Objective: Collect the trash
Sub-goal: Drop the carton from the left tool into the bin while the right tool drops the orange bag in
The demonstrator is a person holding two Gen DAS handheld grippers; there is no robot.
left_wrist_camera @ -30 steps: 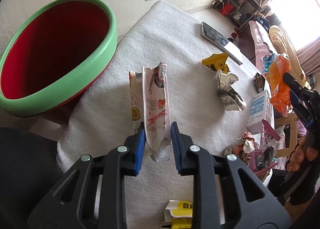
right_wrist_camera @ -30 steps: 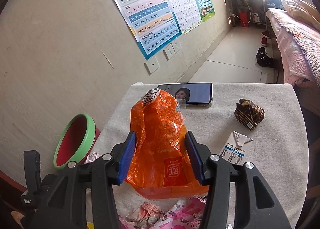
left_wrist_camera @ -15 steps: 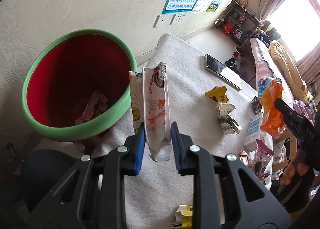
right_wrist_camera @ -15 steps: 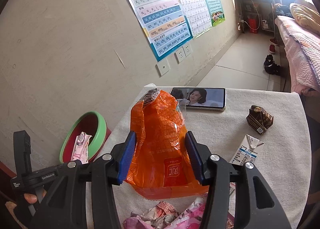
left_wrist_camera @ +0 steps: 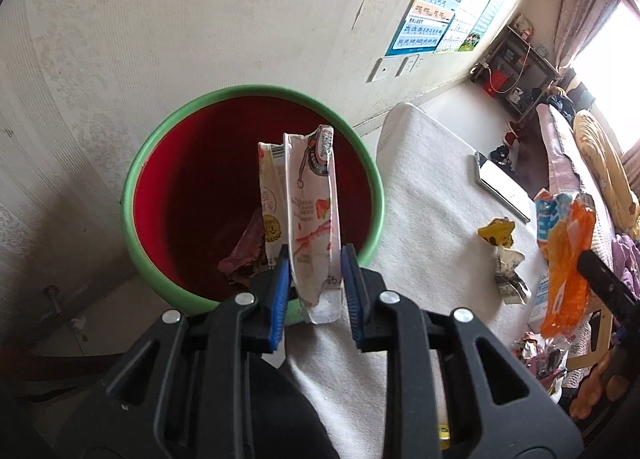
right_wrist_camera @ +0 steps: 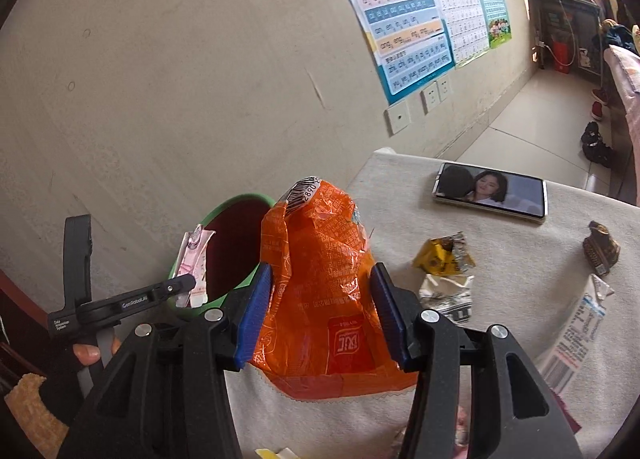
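Both hands have swung from the counter toward the bin since the earlier frames; the bin, then off to one side of the left view, now sits straight ahead of the left jaws.

Left gripper (left_wrist_camera: 314, 283): jaws pinching a flattened pink-and-white milk carton (left_wrist_camera: 310, 215) by its lower end. Carton's long axis runs up and away from the jaws, its top leaning over the open mouth of the green-rimmed red bin (left_wrist_camera: 132, 195). Some wrappers already lie at the bin's bottom. My read: carton is over the opening, or just short of it at the held end; a release here likely drops it in, though the near rim sits close under the jaws.

Right gripper (right_wrist_camera: 322, 315): jaws clamped on a crumpled orange snack bag (right_wrist_camera: 320, 259), held upright. It hangs above the counter (right_wrist_camera: 500, 259) edge, beside the bin but not over it. Left hand is plainly the nearer to the bin; right must travel further toward the wall side.

Left on the cloth-covered counter: yellow wrapper (right_wrist_camera: 442, 255), crushed white carton (right_wrist_camera: 446, 293), small brown carton (right_wrist_camera: 600, 249), blue-and-white carton (right_wrist_camera: 576, 335), a phone (right_wrist_camera: 490, 191).
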